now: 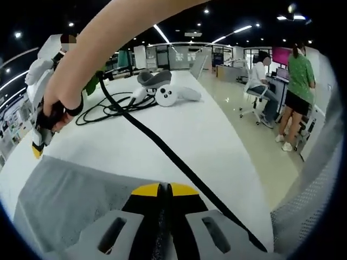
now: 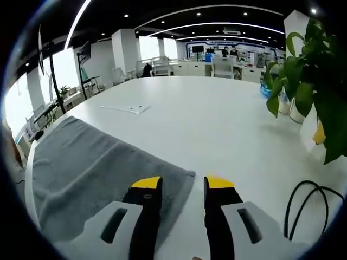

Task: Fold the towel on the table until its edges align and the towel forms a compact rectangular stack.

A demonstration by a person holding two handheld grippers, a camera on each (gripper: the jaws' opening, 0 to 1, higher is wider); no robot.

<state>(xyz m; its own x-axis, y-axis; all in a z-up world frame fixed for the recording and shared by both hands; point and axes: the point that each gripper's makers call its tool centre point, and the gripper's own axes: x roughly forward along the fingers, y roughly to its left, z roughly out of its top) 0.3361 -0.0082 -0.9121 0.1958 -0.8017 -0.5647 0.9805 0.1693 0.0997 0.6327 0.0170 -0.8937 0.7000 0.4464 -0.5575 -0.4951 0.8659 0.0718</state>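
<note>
Two grippers work over one grey towel (image 2: 87, 168) spread flat on the white table (image 2: 217, 124). In the left gripper view, our left gripper (image 1: 165, 189) has its yellow-tipped jaws pressed together at the towel's edge; whether cloth is pinched between them we cannot tell. A black cable (image 1: 179, 162) runs across the table toward a headset (image 1: 162, 86). In the right gripper view, our right gripper (image 2: 181, 184) has its jaws parted, one tip over the towel's corner. A potted plant (image 2: 309, 70) stands near the table's edge.
</note>
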